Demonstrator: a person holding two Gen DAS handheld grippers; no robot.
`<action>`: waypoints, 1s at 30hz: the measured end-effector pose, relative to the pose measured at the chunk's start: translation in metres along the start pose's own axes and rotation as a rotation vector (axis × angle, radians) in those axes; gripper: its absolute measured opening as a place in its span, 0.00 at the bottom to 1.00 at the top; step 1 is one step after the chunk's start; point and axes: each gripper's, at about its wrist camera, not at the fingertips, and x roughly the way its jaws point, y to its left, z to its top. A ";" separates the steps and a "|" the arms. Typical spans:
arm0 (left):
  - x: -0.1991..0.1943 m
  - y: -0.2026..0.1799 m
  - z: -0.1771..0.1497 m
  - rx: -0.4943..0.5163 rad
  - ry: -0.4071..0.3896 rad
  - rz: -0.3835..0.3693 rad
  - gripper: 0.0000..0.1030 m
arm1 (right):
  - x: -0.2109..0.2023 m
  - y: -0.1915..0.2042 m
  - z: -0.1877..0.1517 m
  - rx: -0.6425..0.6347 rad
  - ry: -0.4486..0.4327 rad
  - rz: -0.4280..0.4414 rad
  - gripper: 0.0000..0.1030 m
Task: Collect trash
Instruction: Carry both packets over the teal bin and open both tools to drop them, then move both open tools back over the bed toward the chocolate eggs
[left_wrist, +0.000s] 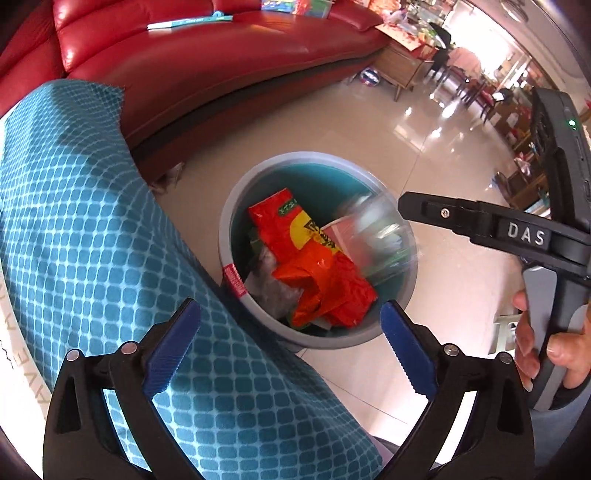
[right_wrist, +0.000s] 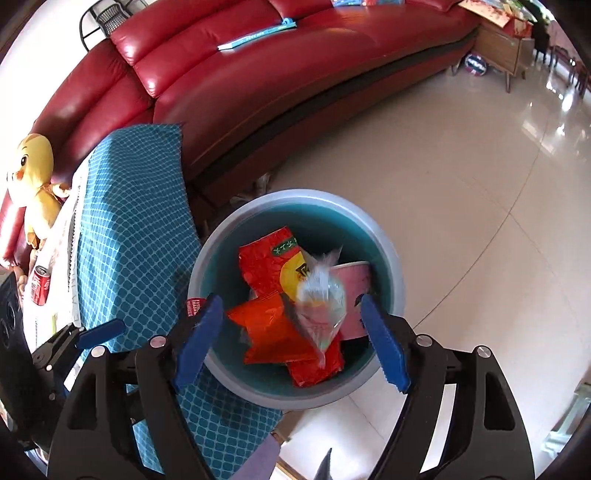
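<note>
Both grippers hang over the bin (right_wrist: 295, 391): the right gripper (right_wrist: 291, 339) is spread with a clear bag (right_wrist: 321, 306), blurred, loose between its fingers and above the red wrappers (right_wrist: 273, 332), and the left gripper (left_wrist: 291, 347) is spread and empty. To drop cleanly, I judge each should stay centred inside the rim, clear of the cloth-covered worktop (right_wrist: 125, 236) to the left, until the bag lands.

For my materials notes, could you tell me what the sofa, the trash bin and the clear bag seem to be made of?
Sofa: likely leather or faux leather, glossy red with bright highlights.
Trash bin: probably plastic, matte grey rim, smooth teal inside.
Clear bag: thin transparent plastic film, crinkled and shiny.
</note>
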 end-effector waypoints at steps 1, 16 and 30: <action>-0.002 0.001 -0.001 -0.002 0.000 -0.003 0.95 | 0.000 0.000 -0.001 0.005 0.002 -0.004 0.72; -0.037 0.016 -0.027 -0.029 -0.050 -0.018 0.95 | -0.015 0.031 -0.012 -0.055 0.028 -0.077 0.79; -0.098 0.063 -0.076 -0.119 -0.140 0.021 0.96 | -0.024 0.108 -0.046 -0.164 0.067 -0.059 0.83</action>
